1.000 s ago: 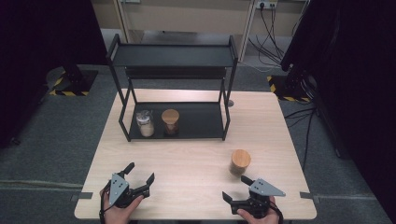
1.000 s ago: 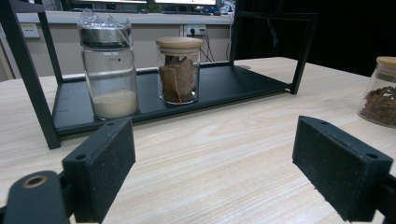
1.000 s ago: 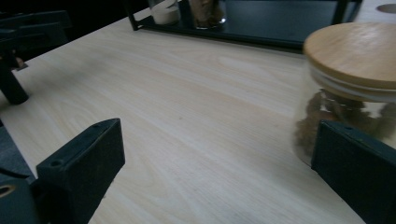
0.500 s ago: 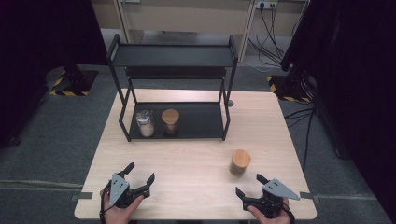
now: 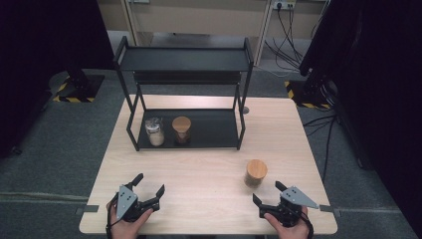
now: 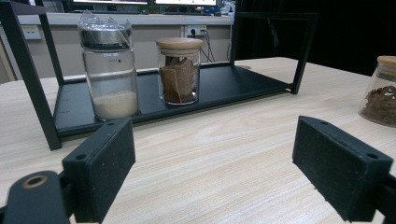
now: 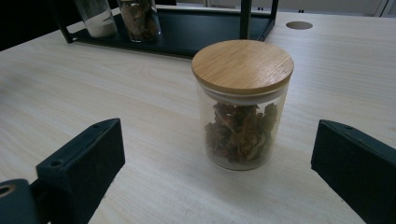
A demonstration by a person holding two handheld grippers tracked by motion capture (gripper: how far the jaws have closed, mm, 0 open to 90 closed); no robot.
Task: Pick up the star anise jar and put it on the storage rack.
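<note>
**Both grippers open and empty near the tabletop's front edge**

The left gripper (image 5: 148,190) sits at the near left of the tabletop (image 5: 209,164), held in the person's left hand (image 5: 130,219). Its jaws are spread wide apart, with nothing between them and nothing touching the pads. In the left gripper view the jaws frame bare wood, and the rack lies ahead of them.

The right gripper (image 5: 268,193) sits at the near right, held in the right hand (image 5: 286,226), jaws likewise wide apart and empty. It carries a grey three-cornered plate (image 5: 298,196) on top. In the right gripper view the jaws stand on either side of a jar, well short of it and not touching.

There are three jars. Two stand side by side on the lower shelf of the black two-tier rack (image 5: 184,59): a metal-lidded jar (image 5: 155,132) holding a little pale powder, and a wooden-lidded jar (image 5: 181,129) with brown contents. The third, a wooden-lidded jar of dried brown pieces (image 5: 256,173), stands alone on the tabletop, right of centre, just beyond the right gripper and apart from the rack.

All three jars stand upright, long axes vertical, lids on top.
</note>
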